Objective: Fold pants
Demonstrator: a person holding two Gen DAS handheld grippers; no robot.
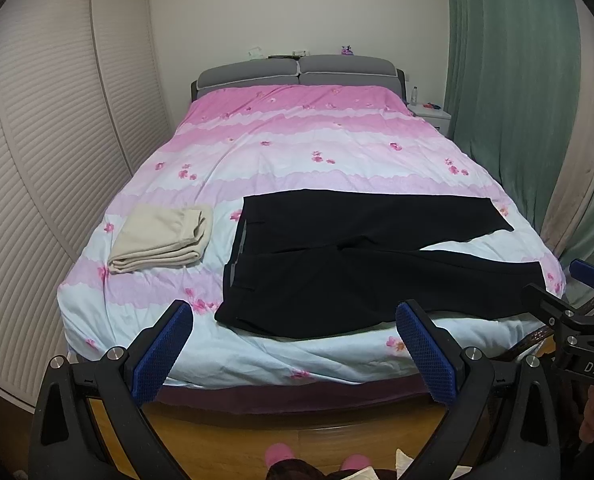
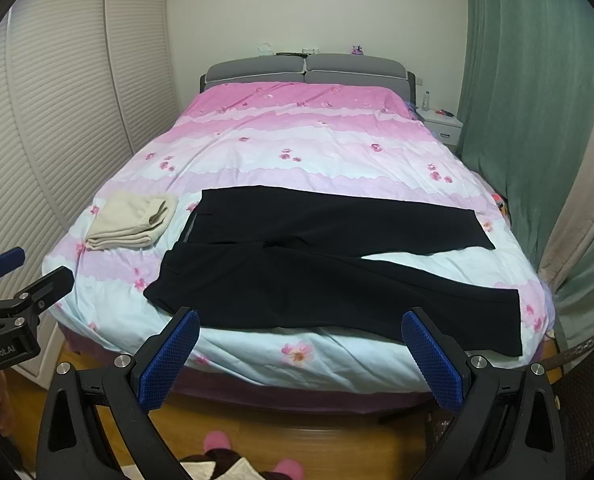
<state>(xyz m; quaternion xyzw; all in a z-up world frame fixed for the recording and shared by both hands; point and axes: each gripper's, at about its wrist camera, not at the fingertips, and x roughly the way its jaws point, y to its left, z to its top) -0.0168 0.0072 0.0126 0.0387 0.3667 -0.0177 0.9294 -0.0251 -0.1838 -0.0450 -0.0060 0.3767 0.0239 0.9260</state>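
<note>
Black pants (image 1: pixel 349 264) lie spread flat across the foot of the bed, waistband to the left, both legs running right and slightly apart; they also show in the right wrist view (image 2: pixel 329 280). My left gripper (image 1: pixel 295 320) is open and empty, held in the air short of the bed's foot edge, near the waist end. My right gripper (image 2: pixel 301 328) is open and empty, also short of the bed's foot edge, in front of the near leg. The right gripper shows at the left wrist view's right edge (image 1: pixel 569 304), the left gripper at the right wrist view's left edge (image 2: pixel 17 284).
A folded beige garment (image 1: pixel 165 238) lies on the bed left of the pants. The bed has a pink and pale blue floral cover (image 1: pixel 297 140). A louvred wardrobe (image 1: pixel 57 140) stands left, green curtains (image 1: pixel 509 80) and a white nightstand (image 1: pixel 431 114) right. Wooden floor (image 1: pixel 297 432) lies below.
</note>
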